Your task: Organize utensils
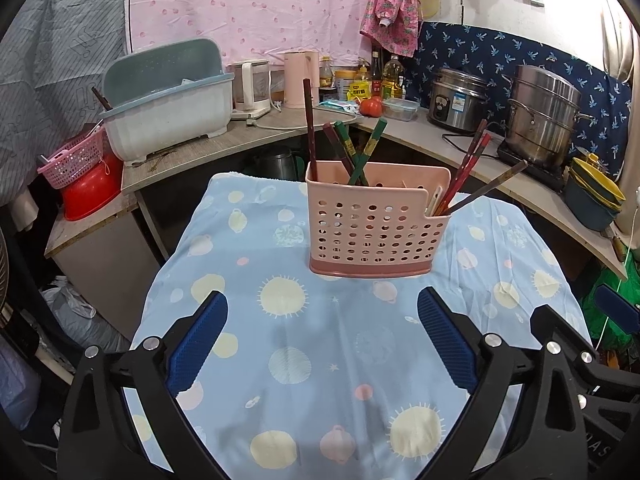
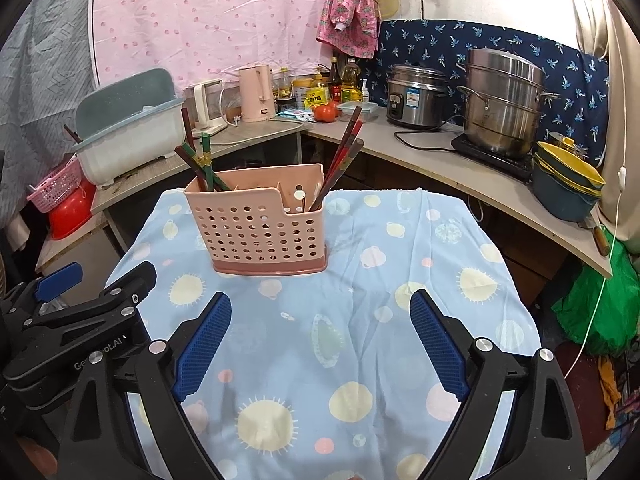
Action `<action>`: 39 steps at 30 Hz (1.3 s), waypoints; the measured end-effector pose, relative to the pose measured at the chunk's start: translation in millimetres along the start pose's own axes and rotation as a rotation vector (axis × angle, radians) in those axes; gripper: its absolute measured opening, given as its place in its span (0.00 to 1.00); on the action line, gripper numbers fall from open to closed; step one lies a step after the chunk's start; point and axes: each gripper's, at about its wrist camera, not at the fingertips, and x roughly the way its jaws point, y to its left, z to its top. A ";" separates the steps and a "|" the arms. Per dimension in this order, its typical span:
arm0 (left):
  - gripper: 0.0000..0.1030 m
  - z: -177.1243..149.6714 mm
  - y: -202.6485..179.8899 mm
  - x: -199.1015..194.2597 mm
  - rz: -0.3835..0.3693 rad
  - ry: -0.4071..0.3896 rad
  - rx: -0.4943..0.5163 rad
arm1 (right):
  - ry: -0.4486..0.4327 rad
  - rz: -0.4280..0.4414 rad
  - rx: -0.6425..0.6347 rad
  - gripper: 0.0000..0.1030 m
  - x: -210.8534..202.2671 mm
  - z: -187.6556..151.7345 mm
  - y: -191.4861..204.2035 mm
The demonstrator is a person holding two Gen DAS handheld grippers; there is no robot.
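Note:
A pink perforated utensil holder (image 1: 370, 226) (image 2: 260, 226) stands upright on a table with a light blue patterned cloth (image 1: 320, 360) (image 2: 360, 340). Several chopsticks (image 1: 352, 152) (image 2: 200, 160) lean in its taller left compartment. More chopsticks (image 1: 472, 168) (image 2: 344, 148) stick out of the lower right one. My left gripper (image 1: 322, 304) hovers open over the cloth, short of the holder, with nothing between its blue pads. My right gripper (image 2: 320, 306) is open and empty too, nearer than the holder and to its right. The right view shows the left gripper's body at its left edge.
An L-shaped counter runs behind the table. It carries a blue-grey dish rack (image 1: 168, 108), a pink kettle (image 1: 300, 78), bottles, a tomato (image 1: 371, 106), a rice cooker (image 1: 456, 98), a steel steamer pot (image 1: 542, 114) and stacked bowls (image 1: 596, 196). A red basin (image 1: 90, 192) sits at left.

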 end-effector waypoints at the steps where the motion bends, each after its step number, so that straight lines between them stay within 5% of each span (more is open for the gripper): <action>1: 0.90 -0.2 0.6 -0.1 0.004 0.000 -0.001 | 0.000 -0.003 -0.001 0.88 0.3 -0.2 0.0; 2: 0.90 -0.2 1.1 0.5 0.014 0.001 -0.004 | -0.001 -0.005 -0.001 0.94 0.7 -0.2 0.2; 39: 0.93 -3.7 -3.0 3.0 0.038 -0.004 0.009 | -0.006 -0.031 0.017 0.94 7.4 -6.3 -3.8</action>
